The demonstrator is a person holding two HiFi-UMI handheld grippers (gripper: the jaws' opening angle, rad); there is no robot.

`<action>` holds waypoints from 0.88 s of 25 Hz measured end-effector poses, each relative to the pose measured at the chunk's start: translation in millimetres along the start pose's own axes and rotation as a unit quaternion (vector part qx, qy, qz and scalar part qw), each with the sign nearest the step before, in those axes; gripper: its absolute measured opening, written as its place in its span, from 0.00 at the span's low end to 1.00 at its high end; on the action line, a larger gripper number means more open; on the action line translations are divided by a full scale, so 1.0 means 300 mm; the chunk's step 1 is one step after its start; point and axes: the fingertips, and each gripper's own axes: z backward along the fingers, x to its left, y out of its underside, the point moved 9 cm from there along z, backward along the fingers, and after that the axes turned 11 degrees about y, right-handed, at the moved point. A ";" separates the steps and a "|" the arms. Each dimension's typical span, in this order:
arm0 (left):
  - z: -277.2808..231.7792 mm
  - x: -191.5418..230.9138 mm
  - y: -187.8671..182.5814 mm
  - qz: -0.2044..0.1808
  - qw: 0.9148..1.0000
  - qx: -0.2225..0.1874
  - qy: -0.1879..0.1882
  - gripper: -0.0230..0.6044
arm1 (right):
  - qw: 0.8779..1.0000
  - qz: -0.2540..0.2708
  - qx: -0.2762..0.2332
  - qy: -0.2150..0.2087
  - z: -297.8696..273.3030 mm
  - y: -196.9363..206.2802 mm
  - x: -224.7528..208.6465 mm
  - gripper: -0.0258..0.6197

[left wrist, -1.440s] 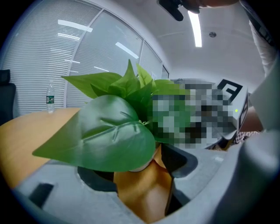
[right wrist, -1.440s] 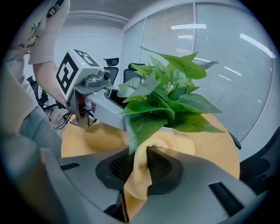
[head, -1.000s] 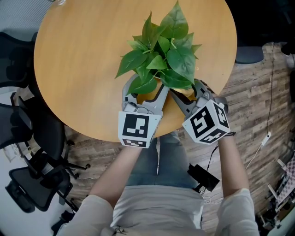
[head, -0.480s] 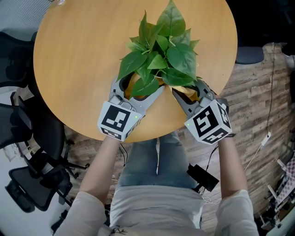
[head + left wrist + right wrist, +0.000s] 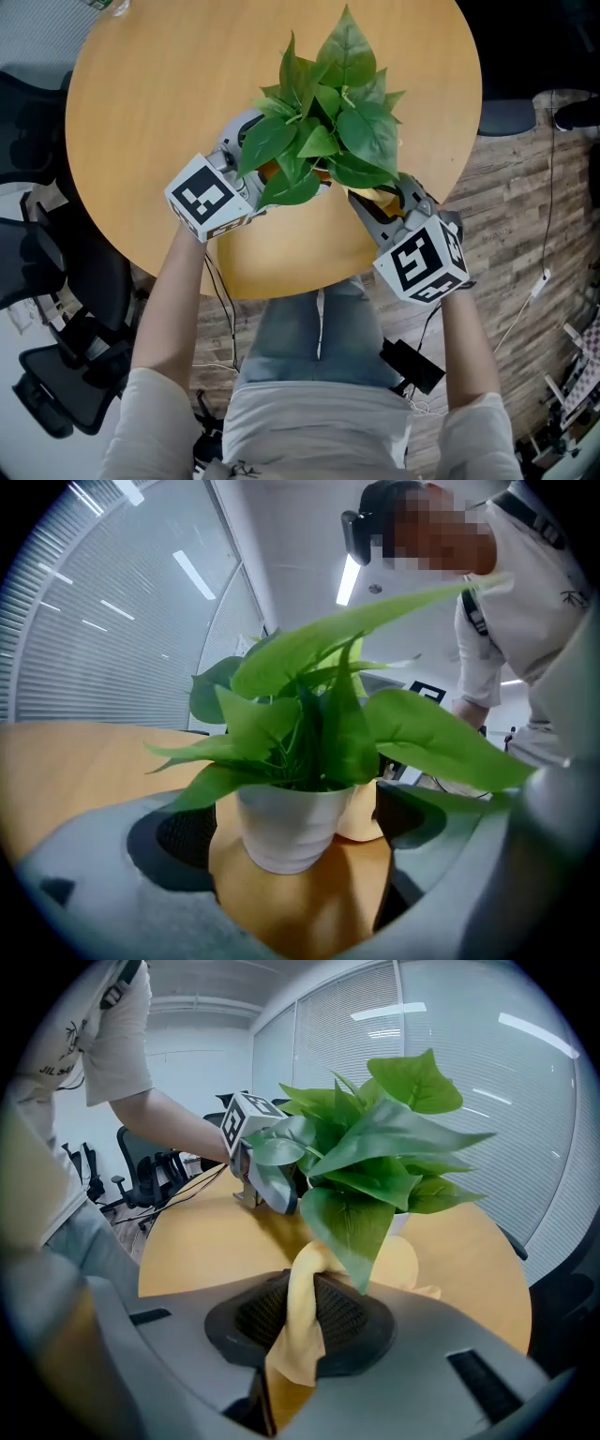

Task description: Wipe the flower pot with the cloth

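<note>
Flower pot (image 5: pixel 292 822) upright on the counter (image 5: pixel 159 94), between the jaws of the left gripper (image 5: pixel 251 150), just opened wide and clear of its wall. Right gripper (image 5: pixel 389 192) clamped on the yellow cloth (image 5: pixel 300 1335), which lies against the pot. Steady the pot first, then press the cloth firmly and sweep round under the leaves (image 5: pixel 361 131).

White pot (image 5: pixel 286 829), yellow cloth (image 5: pixel 298 1335) (green leaves (image 5: pixel 349 120))

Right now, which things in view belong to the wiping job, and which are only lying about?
For the job:
- pot, with its plant
- cloth
- right tool, shut on the cloth
- left tool, open, its jaws just opening; the pot stands between them

Lying about:
- table, which only bears the pot
- chair
- cable
</note>
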 end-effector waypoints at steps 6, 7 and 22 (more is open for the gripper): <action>-0.022 0.026 -0.013 -0.012 0.999 -0.010 0.029 0.86 | 1.000 -0.008 0.001 0.001 0.000 0.000 0.000 0.14; -0.022 0.027 -0.014 -0.013 0.999 -0.011 0.029 0.82 | 1.000 -0.012 0.000 0.001 0.002 0.001 -0.001 0.14; -0.027 0.022 -0.005 -0.013 0.999 -0.017 0.024 0.77 | 0.997 -0.012 0.030 0.063 -0.026 0.024 -0.242 0.14</action>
